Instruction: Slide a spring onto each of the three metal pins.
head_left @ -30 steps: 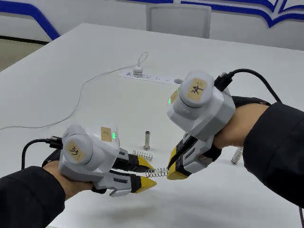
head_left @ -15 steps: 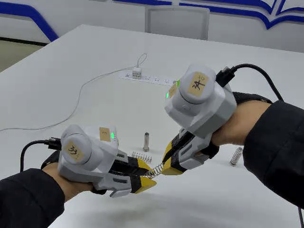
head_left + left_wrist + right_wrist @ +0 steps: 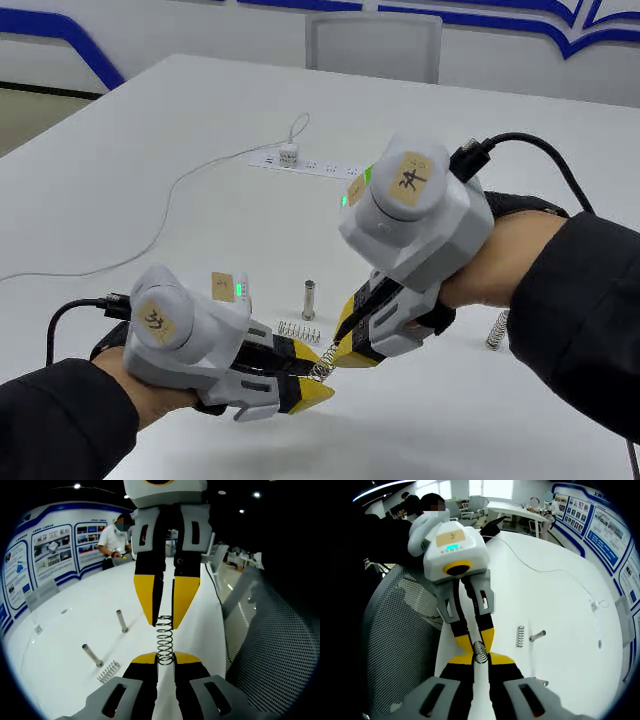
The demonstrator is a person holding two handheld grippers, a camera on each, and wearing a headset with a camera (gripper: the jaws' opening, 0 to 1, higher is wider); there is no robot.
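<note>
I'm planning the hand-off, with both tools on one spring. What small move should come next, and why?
Probably open the left tool. Both tools grip the spring in the air, the right tool at its higher end. Freeing the lower end would let it go over the upright pin behind.

Bright, even light — fisheye-warped edges

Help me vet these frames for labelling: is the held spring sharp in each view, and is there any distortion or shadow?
Head view: even light, a faint soft shadow on the table, the spring small but legible. Left gripper view: coils crisp, fisheye bending the table edge. Right gripper view: spring foreshortened, nearly end-on, surroundings strongly curved.
</note>
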